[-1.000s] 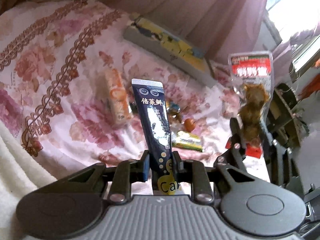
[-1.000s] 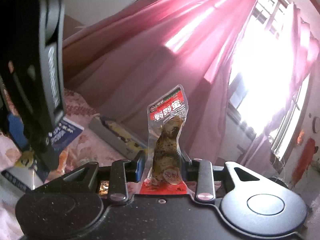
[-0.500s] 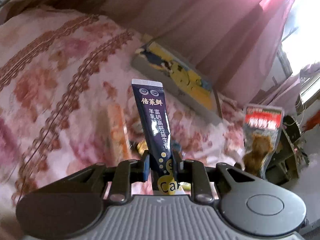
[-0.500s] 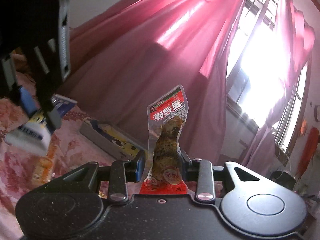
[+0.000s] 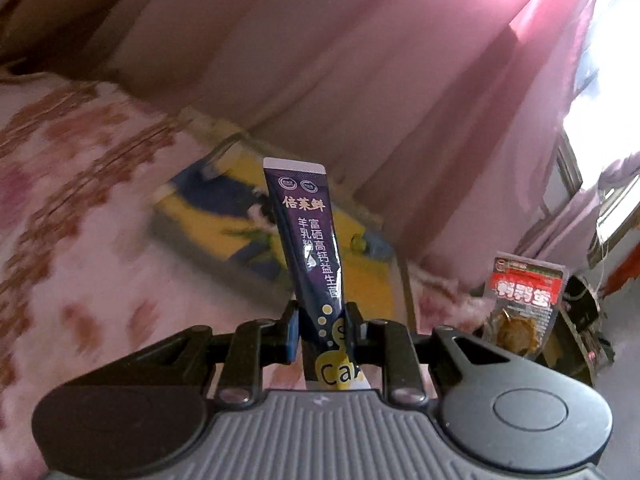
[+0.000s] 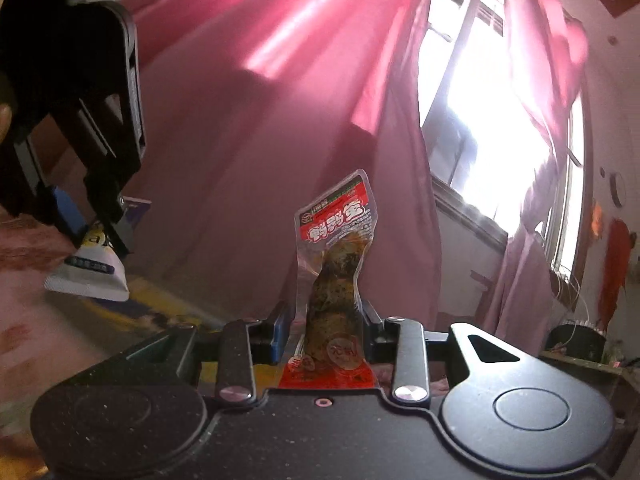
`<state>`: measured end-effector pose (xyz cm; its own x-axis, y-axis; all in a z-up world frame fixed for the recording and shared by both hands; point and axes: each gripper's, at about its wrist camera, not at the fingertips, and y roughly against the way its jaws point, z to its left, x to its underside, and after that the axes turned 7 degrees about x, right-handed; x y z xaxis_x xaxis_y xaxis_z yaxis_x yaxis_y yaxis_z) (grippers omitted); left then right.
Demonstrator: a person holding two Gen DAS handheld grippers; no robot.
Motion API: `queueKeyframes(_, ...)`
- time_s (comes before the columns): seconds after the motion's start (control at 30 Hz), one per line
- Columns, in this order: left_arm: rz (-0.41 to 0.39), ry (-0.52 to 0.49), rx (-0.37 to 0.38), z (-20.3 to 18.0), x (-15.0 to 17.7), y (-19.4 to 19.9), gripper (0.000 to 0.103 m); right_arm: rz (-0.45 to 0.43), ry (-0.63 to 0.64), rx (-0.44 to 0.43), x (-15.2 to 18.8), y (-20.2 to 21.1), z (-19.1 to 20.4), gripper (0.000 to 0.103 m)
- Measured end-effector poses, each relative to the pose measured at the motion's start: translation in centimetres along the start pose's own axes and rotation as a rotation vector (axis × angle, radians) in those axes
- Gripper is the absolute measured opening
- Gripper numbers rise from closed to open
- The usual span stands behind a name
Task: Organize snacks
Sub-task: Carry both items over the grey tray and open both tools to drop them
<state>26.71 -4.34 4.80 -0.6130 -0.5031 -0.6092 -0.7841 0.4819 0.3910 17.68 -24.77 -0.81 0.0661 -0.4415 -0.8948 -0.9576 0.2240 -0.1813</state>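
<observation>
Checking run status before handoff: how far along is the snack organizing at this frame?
Done: nothing visibly sorted yet.

In hand: the left gripper is shut on a dark purple stick sachet; the right gripper is shut on a red-labelled clear snack pouch. Both are held above the floral bedspread, pointing toward the yellow and blue box.

Left: placing both; no other snacks show.

A bed covered with a pale pink blanket (image 5: 72, 216) printed with rust-coloured flowers and brown scrolled bands. A flat box (image 5: 240, 220), yellow and dark blue on top with grey sides, lies directly on it near the far edge, close to the curtain. Motion blur hides its printed details.
</observation>
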Motion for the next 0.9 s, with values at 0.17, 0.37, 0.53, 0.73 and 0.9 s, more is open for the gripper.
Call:
queueKeyframes(0.17, -0.021, -0.006, -0.003, -0.8, -2.2, -6.6, 0.025, 0.011, -0.001, 0.005, 2.4, -5.9, 0.7, 0.037)
queueKeyframes(0.37, -0.004, 0.0, -0.026, -0.7, -2.5, -12.3, 0.025, 0.116, -0.014, -0.047, 5.1, -10.5, 1.9, 0.037)
queueKeyframes(0.53, 0.042, 0.012, -0.072, 0.2, -2.0, -15.3, 0.025, 0.177, -0.016, -0.092, 5.7, -12.3, 2.5, 0.038)
queueKeyframes(0.73, 0.082, -0.032, -0.145, -0.1, -1.1, -17.0, 0.025, 0.216, -0.029, -0.127, 5.5, -13.3, 2.7, 0.038)
queueKeyframes(0.9, 0.104, -0.07, -0.181, -0.4, -0.7, -18.1, 0.026, 0.239, -0.04, -0.138, 6.0, -13.7, 2.7, 0.039)
